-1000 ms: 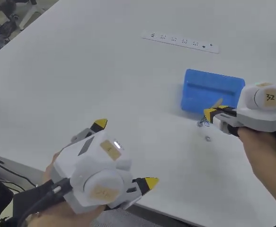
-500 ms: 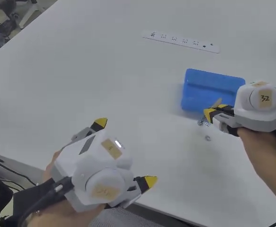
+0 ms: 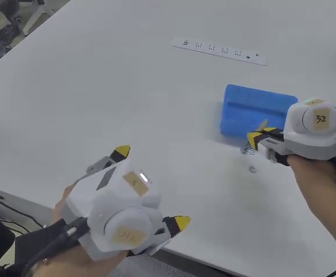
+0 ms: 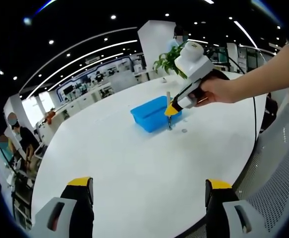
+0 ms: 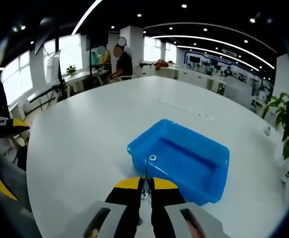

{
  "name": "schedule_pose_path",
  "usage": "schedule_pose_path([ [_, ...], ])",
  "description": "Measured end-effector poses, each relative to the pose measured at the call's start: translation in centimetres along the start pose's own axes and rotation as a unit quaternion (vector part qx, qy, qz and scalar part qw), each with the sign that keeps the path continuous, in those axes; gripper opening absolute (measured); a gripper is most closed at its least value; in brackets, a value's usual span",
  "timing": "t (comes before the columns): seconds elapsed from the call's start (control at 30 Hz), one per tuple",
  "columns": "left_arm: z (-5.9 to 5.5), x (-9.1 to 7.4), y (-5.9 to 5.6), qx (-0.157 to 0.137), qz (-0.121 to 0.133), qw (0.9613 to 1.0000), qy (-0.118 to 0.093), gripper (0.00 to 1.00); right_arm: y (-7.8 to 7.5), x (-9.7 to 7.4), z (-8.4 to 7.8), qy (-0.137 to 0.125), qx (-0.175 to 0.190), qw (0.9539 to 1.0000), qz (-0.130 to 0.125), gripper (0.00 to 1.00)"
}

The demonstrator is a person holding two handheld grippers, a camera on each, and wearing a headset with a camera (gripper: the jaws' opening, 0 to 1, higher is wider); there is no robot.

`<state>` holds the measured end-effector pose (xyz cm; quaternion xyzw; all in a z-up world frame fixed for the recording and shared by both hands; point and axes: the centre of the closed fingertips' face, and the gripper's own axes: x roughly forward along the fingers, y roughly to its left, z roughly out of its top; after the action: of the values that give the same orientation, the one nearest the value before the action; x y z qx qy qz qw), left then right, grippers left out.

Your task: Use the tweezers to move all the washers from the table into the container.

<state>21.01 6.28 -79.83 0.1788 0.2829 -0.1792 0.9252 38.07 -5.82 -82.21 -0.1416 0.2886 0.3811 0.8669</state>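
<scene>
My right gripper (image 5: 145, 182) is shut on thin metal tweezers (image 5: 145, 171) that stick out forward between its jaws. A small silver washer (image 5: 152, 158) sits at the tweezers' tip, in front of the near wall of the blue container (image 5: 184, 158). In the head view the right gripper (image 3: 259, 137) hovers just in front of the container (image 3: 257, 107), tweezers (image 3: 247, 149) pointing down at the table. Another washer (image 3: 252, 169) lies on the white table a little nearer to me. My left gripper (image 3: 152, 186) is held open and empty at the table's near edge.
A white power strip (image 3: 219, 51) lies at the far side of the white table (image 3: 98, 86). The table's near edge runs under the left gripper (image 4: 148, 184). People and desks stand in the office far behind.
The right gripper has shifted slightly left with the tweezers, staying by the container's front. The left gripper has hardly moved.
</scene>
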Motion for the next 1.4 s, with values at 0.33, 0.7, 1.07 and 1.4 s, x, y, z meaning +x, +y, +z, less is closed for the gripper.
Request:
schedule_pose_path([
  [0.33,0.0,0.0,0.0,0.001,0.000,1.0000,0.002,0.95,-0.3,0.0,-0.2,0.000,0.016,0.9999,0.004,0.02],
  [0.7,0.2,-0.1,0.0,-0.004,-0.001,1.0000,-0.002,0.97,-0.2,-0.3,-0.2,0.012,0.039,0.9992,0.008,0.02],
  [1.07,0.3,-0.2,-0.2,0.003,-0.004,1.0000,-0.004,0.97,-0.6,-1.9,1.3,-0.014,0.061,0.9980,0.009,0.02],
  [1.4,0.4,-0.3,-0.2,0.005,-0.002,1.0000,-0.007,0.97,-0.6,-3.1,3.1,-0.035,0.049,0.9982,0.008,0.02],
])
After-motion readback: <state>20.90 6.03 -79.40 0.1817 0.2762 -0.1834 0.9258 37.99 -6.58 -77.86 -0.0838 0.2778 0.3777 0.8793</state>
